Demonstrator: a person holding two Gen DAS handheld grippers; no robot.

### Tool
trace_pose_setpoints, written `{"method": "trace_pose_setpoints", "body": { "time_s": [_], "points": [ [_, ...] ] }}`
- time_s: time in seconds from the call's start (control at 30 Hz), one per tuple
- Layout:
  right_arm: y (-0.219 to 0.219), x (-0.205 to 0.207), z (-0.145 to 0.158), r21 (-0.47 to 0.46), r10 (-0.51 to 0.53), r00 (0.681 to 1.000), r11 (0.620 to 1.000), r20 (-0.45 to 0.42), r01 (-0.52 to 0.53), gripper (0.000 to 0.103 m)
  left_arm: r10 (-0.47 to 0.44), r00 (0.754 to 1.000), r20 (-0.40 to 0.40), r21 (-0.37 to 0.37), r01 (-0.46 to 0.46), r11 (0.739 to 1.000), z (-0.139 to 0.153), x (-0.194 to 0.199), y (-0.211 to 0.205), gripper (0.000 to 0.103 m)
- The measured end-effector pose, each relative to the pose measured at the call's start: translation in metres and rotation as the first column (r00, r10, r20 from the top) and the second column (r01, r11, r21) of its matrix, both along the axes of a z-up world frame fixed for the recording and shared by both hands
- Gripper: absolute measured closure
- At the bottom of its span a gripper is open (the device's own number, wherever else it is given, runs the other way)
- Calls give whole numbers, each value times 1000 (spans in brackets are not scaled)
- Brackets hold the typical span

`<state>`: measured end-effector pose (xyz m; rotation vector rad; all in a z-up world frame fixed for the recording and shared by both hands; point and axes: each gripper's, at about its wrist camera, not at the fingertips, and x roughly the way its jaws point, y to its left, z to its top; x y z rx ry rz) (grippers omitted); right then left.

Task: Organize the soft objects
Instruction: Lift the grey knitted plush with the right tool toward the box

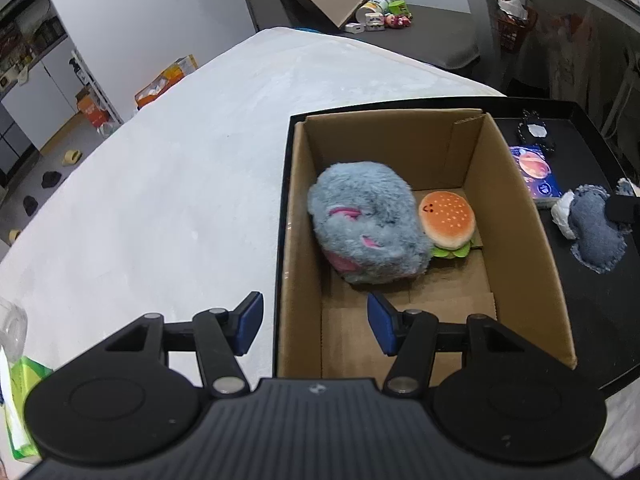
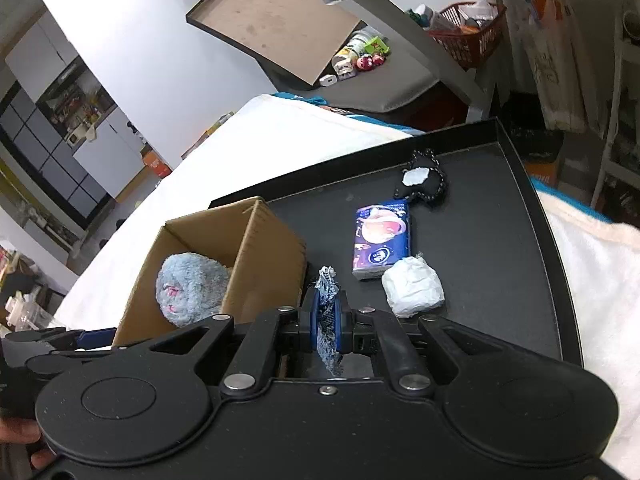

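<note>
Left wrist: left gripper (image 1: pixel 315 322) spread, empty, over the cardboard box (image 1: pixel 516 216) holding the grey plush (image 1: pixel 366 224) and burger plush (image 1: pixel 448 222).
Right wrist: right gripper (image 2: pixel 326 322) pinches the denim toy (image 2: pixel 327 312) above the black tray (image 2: pixel 492 248), beside the box.

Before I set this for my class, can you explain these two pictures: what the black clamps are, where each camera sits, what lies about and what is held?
No robot here: a person holds a two-finger gripper in each hand, each with a camera looking along its fingers.

The left camera view shows the left gripper open and empty over a cardboard box. In the box lie a grey plush and a burger toy.

The right camera view shows the right gripper shut on a denim toy. The box stands on a black tray on a white cover. Also on the tray are a tissue pack, a white bundle and a black pouch.
</note>
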<state>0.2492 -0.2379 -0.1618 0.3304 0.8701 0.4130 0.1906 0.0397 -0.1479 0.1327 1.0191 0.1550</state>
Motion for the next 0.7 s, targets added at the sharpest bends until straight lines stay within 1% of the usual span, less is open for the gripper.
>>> {"method": "trace_pose_setpoints", "body": {
  "time_s": [0.3,0.53,0.6,0.67,0.7],
  "points": [
    [13,-10,19,-46,-2,999,999,35,4,95,9,1000,21,-71,-8,997,-3,-6,16,47],
    [31,-12,31,-82,15,998,997,58,-10,95,14,999,43,-117,-9,993,-8,-11,27,47],
    [37,-12,35,-88,20,998,996,65,-14,95,15,999,47,-139,-8,990,-9,-11,30,51],
    [42,-13,39,-91,23,997,996,72,-17,95,11,998,57,-155,-2,988,-8,-12,32,52],
    [46,-13,41,-92,27,997,996,76,-20,95,10,998,61,-164,1,987,-8,-12,33,55]
  ]
}}
